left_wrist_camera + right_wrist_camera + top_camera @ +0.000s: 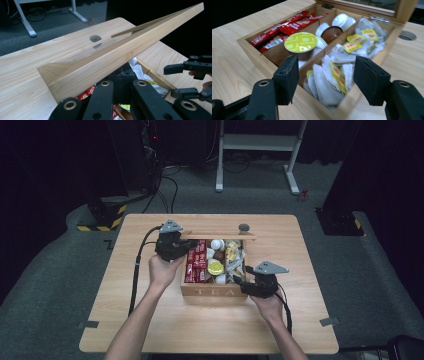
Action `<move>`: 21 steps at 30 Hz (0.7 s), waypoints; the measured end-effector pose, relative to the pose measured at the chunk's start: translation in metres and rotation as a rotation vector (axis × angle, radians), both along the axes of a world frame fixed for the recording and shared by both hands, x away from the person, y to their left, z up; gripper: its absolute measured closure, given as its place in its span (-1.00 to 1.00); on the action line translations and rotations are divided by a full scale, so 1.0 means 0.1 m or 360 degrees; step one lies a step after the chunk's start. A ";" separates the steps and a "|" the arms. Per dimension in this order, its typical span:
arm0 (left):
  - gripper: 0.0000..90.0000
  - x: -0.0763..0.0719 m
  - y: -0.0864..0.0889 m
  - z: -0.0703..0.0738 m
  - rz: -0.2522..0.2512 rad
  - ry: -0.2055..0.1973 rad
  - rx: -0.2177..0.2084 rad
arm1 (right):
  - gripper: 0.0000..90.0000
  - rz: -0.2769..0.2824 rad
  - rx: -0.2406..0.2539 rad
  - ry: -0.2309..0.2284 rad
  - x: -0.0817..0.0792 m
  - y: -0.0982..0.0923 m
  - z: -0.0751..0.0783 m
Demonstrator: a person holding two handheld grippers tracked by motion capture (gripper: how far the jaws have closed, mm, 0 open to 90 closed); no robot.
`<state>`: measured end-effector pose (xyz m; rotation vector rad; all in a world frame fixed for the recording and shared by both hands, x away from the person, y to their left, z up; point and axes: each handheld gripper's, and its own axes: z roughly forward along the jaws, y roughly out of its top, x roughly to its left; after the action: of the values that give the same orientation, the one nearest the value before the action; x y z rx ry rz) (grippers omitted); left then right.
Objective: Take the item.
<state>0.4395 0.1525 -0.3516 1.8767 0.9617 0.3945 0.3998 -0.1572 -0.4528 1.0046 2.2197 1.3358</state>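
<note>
1. Now my left gripper is closed, its tips against the raised lid, propping it so the tea box stays accessible.
2. My right gripper hangs open, empty, tea bags just ahead between its pads, lined up for picking.

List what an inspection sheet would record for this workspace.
Surface: wooden table, one cable hole.
Job's things: wooden tea box, lid raised; red sachets, capsules and tea bags in separate compartments.
Clutter: nothing seen.
Grippers: left gripper shut at the lid's left end, grip hidden; right gripper jaws open astride the box's front corner.
Cables: left cable trails off the table's near edge; right cable runs beside the forearm.
Surroundings: grey carpet, white desk frame, dark backdrop.
</note>
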 end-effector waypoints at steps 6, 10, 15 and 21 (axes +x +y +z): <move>1.00 0.02 0.01 0.01 -0.0008 -0.0009 -0.0009 | -0.23 0.0069 -0.0032 0.0040 0.09 0.15 0.04; 1.00 0.02 0.01 0.01 -0.0004 -0.0006 -0.0024 | -0.29 0.0078 -0.0034 0.0064 0.14 0.25 0.05; 1.00 0.03 0.02 0.01 -0.0006 -0.0010 -0.0039 | -0.32 0.0108 -0.0070 0.0071 0.17 0.39 0.03; 1.00 0.03 0.02 0.01 -0.0014 -0.0004 -0.0046 | -0.34 0.0135 -0.0114 0.0071 0.22 0.56 0.05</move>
<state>0.4428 0.1549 -0.3504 1.8535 0.9522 0.3760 0.4219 -0.1014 -0.4477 0.9332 2.3501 1.2705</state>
